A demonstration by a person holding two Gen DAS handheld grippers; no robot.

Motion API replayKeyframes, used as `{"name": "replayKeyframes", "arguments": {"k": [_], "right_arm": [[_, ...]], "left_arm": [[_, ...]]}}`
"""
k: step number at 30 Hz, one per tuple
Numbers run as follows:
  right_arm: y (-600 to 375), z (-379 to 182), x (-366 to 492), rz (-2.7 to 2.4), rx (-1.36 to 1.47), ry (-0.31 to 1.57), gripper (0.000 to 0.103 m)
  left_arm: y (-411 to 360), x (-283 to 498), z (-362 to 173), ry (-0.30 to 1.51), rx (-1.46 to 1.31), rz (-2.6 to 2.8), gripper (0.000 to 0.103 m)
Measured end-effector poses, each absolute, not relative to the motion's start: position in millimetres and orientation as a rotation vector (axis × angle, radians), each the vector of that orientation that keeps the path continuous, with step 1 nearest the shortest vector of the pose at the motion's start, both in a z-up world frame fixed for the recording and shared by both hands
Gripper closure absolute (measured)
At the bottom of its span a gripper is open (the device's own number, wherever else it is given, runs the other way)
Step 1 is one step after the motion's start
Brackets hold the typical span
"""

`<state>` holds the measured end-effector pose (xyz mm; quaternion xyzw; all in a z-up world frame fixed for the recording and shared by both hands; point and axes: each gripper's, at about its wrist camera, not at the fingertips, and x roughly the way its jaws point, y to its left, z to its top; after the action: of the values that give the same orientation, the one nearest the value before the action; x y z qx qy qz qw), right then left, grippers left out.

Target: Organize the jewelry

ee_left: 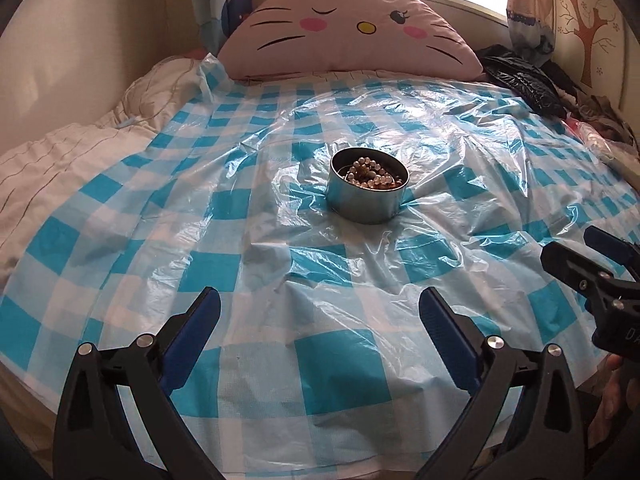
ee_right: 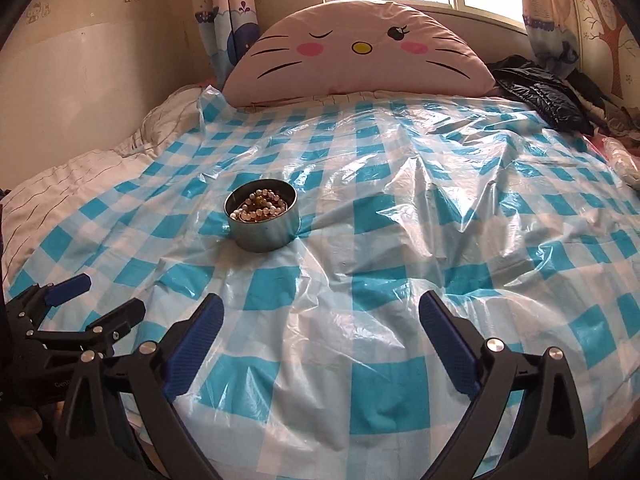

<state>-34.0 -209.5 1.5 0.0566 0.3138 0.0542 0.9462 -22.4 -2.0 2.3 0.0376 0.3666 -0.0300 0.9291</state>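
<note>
Left gripper spread wide; round tin stands upright.

A silver-grey tin held white and brown beads. The plastic sheet was checked turquoise and white. The cushion was pink, marked with black whiskers, pink cheeks and a yellow nose. Gripper pads were blue.
</note>
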Motion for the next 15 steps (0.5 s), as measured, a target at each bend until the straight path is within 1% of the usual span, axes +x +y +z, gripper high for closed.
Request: {"name": "replayKeyframes", "arguments": {"k": [8, 15], "right_arm": [[-224, 9, -52, 0.05, 0.169, 0.555, 0.007], [-216, 13, -57, 0.038, 0.121, 0.524, 0.007]], "left_arm": [[0, -46, 14, 0.702, 0.076, -0.095, 0.007], [5, -50, 15, 0.676, 0.054, -0.06, 0.007]]}}
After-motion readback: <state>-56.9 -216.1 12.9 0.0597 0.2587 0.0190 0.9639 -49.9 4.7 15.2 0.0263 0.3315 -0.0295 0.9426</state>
